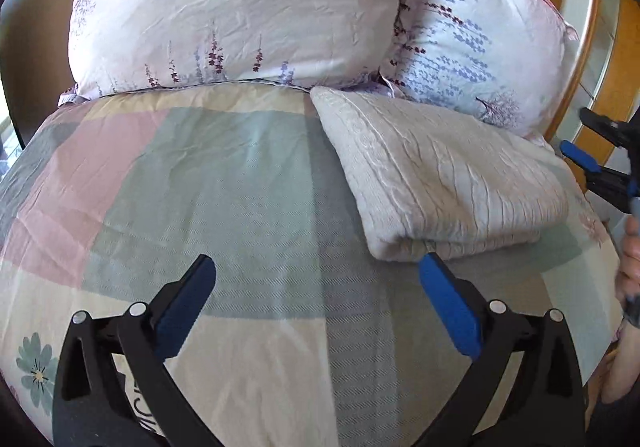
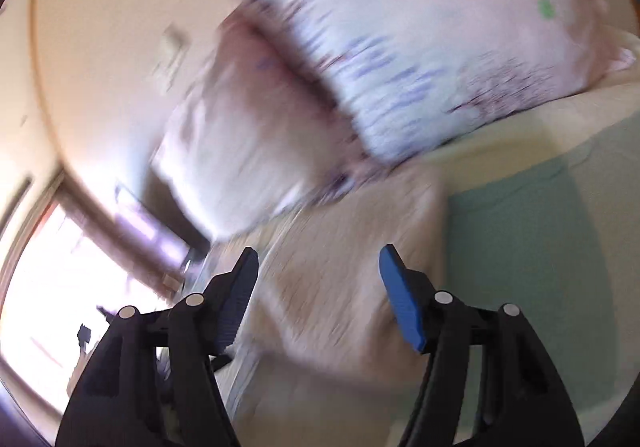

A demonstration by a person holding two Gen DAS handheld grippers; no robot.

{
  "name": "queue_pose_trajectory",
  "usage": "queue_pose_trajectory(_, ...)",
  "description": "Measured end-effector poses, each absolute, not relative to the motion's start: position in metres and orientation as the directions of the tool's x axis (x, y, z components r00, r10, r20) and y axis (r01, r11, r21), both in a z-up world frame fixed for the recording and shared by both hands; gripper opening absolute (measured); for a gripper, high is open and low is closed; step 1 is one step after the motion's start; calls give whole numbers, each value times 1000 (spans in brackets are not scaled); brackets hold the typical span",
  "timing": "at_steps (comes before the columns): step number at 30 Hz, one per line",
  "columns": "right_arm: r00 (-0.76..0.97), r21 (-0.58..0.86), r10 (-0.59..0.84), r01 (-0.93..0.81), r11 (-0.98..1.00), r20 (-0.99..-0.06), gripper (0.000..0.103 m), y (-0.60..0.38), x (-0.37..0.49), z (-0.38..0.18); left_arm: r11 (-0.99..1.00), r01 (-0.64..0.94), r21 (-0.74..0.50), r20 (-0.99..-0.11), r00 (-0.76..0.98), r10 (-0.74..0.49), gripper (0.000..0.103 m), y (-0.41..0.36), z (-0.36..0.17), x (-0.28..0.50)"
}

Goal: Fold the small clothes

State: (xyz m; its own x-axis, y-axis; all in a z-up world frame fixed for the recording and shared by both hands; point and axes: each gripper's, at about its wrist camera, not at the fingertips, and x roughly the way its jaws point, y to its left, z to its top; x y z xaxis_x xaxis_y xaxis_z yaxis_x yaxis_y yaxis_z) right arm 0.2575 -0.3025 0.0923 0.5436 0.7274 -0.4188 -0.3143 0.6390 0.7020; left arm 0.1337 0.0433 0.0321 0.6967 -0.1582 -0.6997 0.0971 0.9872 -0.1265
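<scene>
A folded beige textured garment [image 1: 448,175] lies on the checked bedspread [image 1: 224,183], to the right of the middle. My left gripper [image 1: 320,279] is open and empty, low over the bedspread, its right fingertip just at the garment's near folded edge. My right gripper [image 1: 592,163] shows at the far right edge of the left wrist view, beside the garment. In the blurred right wrist view my right gripper [image 2: 320,267] is open and empty, tilted, above the beige garment [image 2: 344,279].
Two floral pillows [image 1: 240,7] [image 1: 472,47] stand at the head of the bed behind the garment. A wooden headboard [image 1: 580,27] curves at the right. A hand [image 1: 628,271] is at the right edge. A bright window [image 2: 48,279] shows in the right wrist view.
</scene>
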Motion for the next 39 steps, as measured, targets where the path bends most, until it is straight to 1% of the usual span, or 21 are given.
queue_pose_trajectory(2, 482, 670, 717, -305, 676, -504, 65, -283, 255, 81, 986, 118, -114, -704, 691, -165, 101, 36, 30, 132)
queue_pose_trajectory(4, 462, 598, 609, -191, 778, -645, 63, -272, 278, 54, 988, 117, -102, -715, 682, -154, 101, 30, 27, 132)
queue_pose_trajectory(5, 451, 577, 574, -148, 803, -683, 56, -278, 283, 44, 989, 115, -97, -718, 680, -149, 101, 27, 26, 133)
queue_pose_trajectory(6, 455, 575, 553, -106, 812, -698, 53, -279, 287, 37, 990, 111, -92, -725, 674, -142, 101, 25, 25, 133)
queue_pose_trajectory(7, 469, 589, 558, -97, 803, -684, 53, -289, 281, 40, 990, 108, -93, -731, 668, -142, 101, 23, 23, 133)
queue_pose_trajectory(9, 524, 586, 558, -132, 800, -644, 64, -294, 259, 60, 988, 116, -104, -730, 665, -155, 101, 21, 22, 130)
queue_pose_trajectory(10, 560, 553, 528, -144, 821, -638, 80, -292, 247, 69, 989, 115, -97, -730, 667, -149, 101, 19, 21, 130)
queue_pose_trajectory(11, 589, 512, 495, -154, 845, -639, 88, -288, 236, 74, 990, 112, -85, -734, 665, -138, 101, 17, 20, 130)
queue_pose_trajectory(12, 607, 471, 462, -159, 868, -647, 89, -286, 225, 77, 991, 112, -79, -740, 659, -133, 101, 14, 18, 132)
queue_pose_trajectory(15, 602, 358, 367, -140, 923, -710, 91, -277, 211, 68, 991, 104, -80, -754, 645, -128, 101, 11, 11, 136)
queue_pose_trajectory(18, 555, 272, 290, -118, 955, -780, 90, -266, 199, 41, 994, 97, -40, -779, 620, -92, 101, 6, 6, 140)
queue_pose_trajectory(20, 532, 237, 262, -117, 964, -805, 91, -267, 183, 33, 994, 108, -12, -789, 610, -75, 101, 3, 4, 141)
queue_pose_trajectory(24, 547, 122, 175, -133, 984, -819, 91, -257, 163, 31, 994, 109, 11, -803, 594, -57, 101, 3, 1, 139)
queue_pose_trajectory(27, 544, 82, 140, -130, 988, -827, 92, -252, 162, 30, 993, 110, 41, -808, 589, -32, 101, 1, 0, 135)
queue_pose_trajectory(29, 546, 55, 117, -129, 990, -829, 96, -249, 158, 30, 994, 104, 39, -809, 587, -30, 101, 2, 1, 133)
queue_pose_trajectory(35, 523, 51, 98, -103, 993, -847, 102, -251, 160, 29, 995, 96, 36, -809, 587, -28, 101, 1, 3, 131)
queue_pose_trajectory(39, 514, 51, 96, -101, 994, -852, 102, -252, 161, 28, 994, 100, 35, -808, 588, -31, 101, 2, 3, 132)
